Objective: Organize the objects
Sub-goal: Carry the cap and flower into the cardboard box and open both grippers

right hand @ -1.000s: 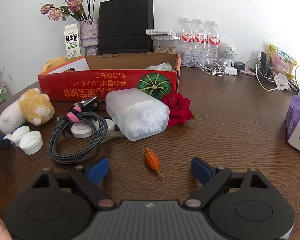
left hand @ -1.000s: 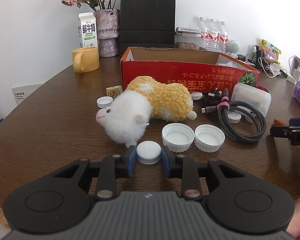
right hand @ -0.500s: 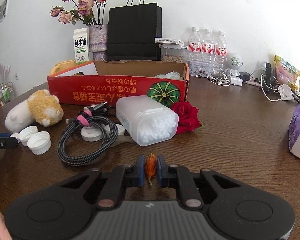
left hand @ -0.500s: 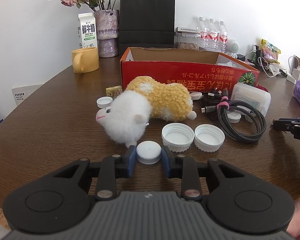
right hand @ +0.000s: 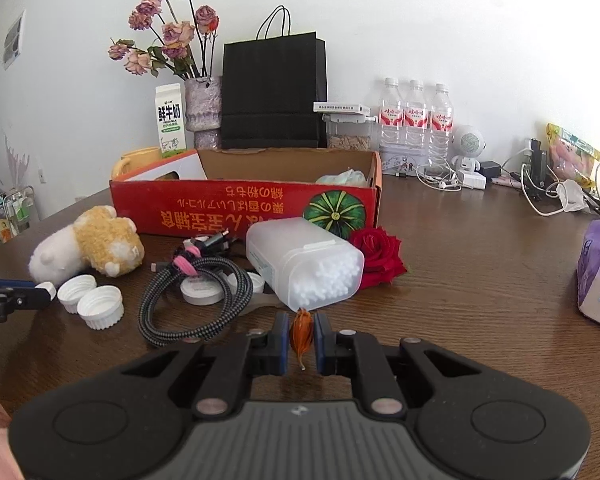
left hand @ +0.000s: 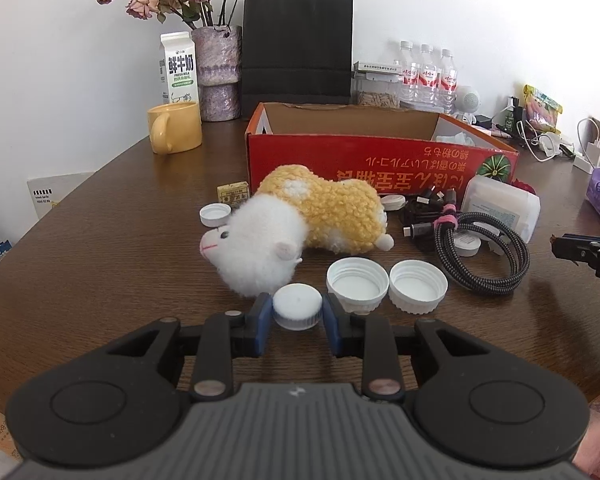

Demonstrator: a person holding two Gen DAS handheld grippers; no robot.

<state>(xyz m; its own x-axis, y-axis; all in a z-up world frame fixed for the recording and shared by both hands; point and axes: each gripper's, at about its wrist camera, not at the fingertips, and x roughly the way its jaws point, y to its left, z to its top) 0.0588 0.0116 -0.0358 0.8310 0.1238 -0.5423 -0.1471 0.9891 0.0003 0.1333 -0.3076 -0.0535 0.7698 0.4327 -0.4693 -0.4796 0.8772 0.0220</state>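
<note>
My left gripper is clamped on a white cap, its flat closed top facing up, pads pressing its ribbed sides. It sits low over the table, near the edge closest to me, just in front of the plush, which lies on its side with its long axis running left to right and its white head toward the left edge. Two more caps rest open side up just to the right of my fingers, touching each other.

My right gripper has just been closing and now pinches a dried orange bud. The bud's long axis runs along my fingers, its thin stem pointing back toward me and its fuller end toward the swab box. That box lies tipped on its side just beyond, its long axis aimed toward me and to the right. The coiled cable lies left of it, the rose to its right, and the red carton stands behind them, open side up.
</note>
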